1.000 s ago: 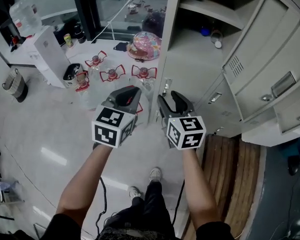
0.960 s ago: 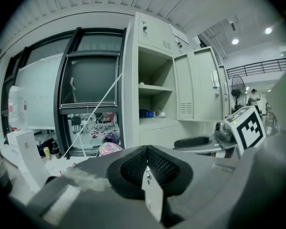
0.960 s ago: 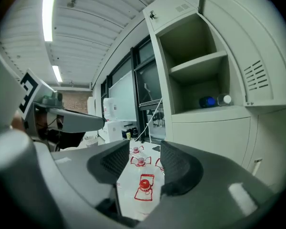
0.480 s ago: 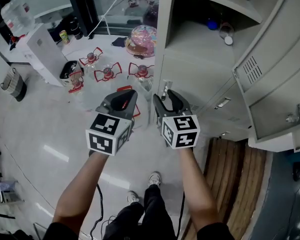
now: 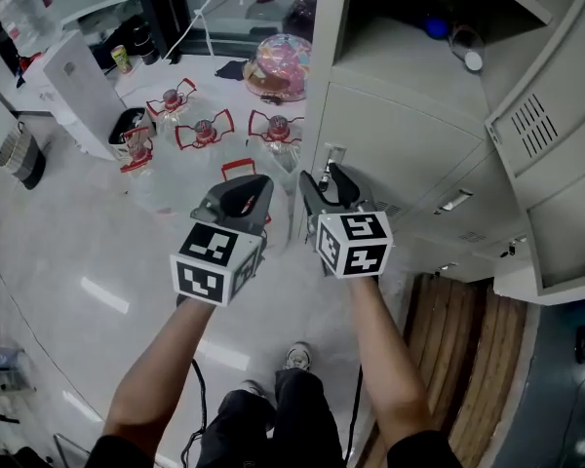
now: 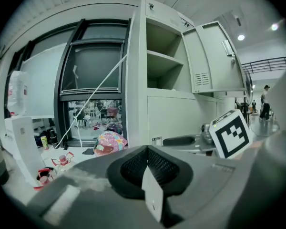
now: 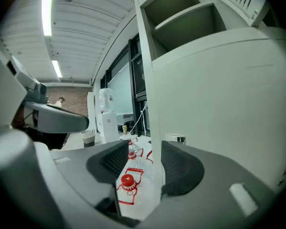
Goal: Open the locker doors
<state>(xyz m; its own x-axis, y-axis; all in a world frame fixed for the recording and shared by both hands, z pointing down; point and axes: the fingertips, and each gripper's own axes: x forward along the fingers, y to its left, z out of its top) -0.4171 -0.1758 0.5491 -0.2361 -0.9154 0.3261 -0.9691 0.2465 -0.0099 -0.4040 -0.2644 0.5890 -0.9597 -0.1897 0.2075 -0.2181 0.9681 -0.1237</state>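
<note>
Facing the lockers, I hold my right claw (image 5: 323,177) spread, its jaws just widened a little, with nothing between them. The small handle (image 5: 332,154) of the closed locker door (image 5: 409,149) sits just ahead and slightly to the right, at the door's left edge. My left claw (image 5: 246,189) is pressed together, empty, and farther from that handle. Above, the upper compartment (image 5: 390,58) stands open, its door (image 5: 556,135) swung to the right. A blue thing (image 5: 435,27) and a clear cup (image 5: 465,49) sit on its shelf.
</note>
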